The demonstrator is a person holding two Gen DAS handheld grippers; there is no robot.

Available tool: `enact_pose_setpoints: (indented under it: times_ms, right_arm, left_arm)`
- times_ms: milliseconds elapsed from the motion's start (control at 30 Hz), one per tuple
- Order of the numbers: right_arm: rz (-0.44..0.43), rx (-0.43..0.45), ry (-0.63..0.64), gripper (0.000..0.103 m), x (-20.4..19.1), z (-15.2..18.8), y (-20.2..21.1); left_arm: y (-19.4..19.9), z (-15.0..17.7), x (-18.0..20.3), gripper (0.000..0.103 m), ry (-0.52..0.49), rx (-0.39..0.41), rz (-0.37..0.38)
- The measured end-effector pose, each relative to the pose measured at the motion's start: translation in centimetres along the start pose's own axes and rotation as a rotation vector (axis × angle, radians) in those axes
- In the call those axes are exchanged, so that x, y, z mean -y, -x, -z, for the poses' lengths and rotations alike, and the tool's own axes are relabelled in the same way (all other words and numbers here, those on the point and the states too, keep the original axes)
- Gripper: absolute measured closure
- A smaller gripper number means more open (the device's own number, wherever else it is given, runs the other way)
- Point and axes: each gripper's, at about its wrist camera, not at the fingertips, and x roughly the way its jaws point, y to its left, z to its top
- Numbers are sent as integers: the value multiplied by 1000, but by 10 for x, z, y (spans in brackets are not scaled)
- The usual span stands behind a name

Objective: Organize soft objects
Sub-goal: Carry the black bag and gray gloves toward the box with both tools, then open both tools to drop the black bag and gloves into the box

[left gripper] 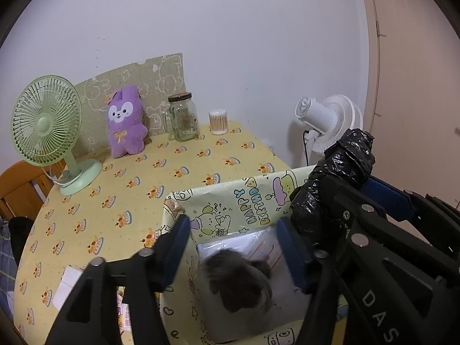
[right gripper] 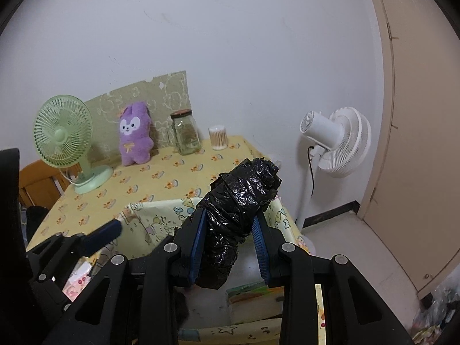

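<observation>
Black plastic-film bundle (right gripper: 241,218): crinkled, glossy, rolled and wrapped into a stubby cylinder, plainly soft and compressible. Location: gripped in the right gripper (right gripper: 230,247), blue pads pressed against its two sides, raised above the right end of the storage box (left gripper: 230,198). Not yet deposited.

Storage box: fabric or card, yellow, printed with cartoon figures and a birthday greeting; stands at the near edge of the table (left gripper: 129,178), open at the top.

Dark furry item (left gripper: 238,279): lies inside the box on top of a flat clear-wrapped packet (left gripper: 247,244). Blurred, so whether it is a plush toy or some other fluffy thing cannot be told. The left gripper (left gripper: 233,247) stands over it with jaws well apart and nothing between the pads; judged as already placed.

Purple plush rabbit (left gripper: 126,120): upright at the far side of the table, leaning toward the patterned board (left gripper: 138,77), between the green desk fan (left gripper: 46,123) and the glass jar (left gripper: 184,118). Untouched; probably a soft object left to be sorted.

Progress, as judged: one soft item in the box, one bundle in hand over it, at least one item remaining on the table.

Other fittings: cotton-swab tub (left gripper: 218,122), white floor fan (right gripper: 333,141).
</observation>
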Motion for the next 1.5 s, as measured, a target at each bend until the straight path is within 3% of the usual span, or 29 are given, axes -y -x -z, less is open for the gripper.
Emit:
enact_pose_setpoints:
  times_ms: [433, 467, 567, 600, 967, 1500]
  right_arm:
    - [-60, -100, -50, 66, 3, 8, -30]
    - [-58, -102, -48, 62, 2, 9, -30]
    - [-45, -107, -51, 34, 2, 8, -28]
    - [-38, -99, -55, 31, 3, 8, -26]
    - [-13, -66, -42, 14, 0, 6, -5]
    - [-5, -14, 2, 3, -29, 4, 31]
  left_arm:
    - [-14, 7, -3, 28, 3, -56, -7]
    - [-13, 8, -2, 26, 1, -56, -2]
    - [-12, 7, -2, 19, 2, -56, 27]
    - [-11, 7, -2, 16, 3, -55, 34]
    - [13, 6, -2, 5, -12, 6, 16]
    - [51, 11, -26, 4, 9, 65, -13]
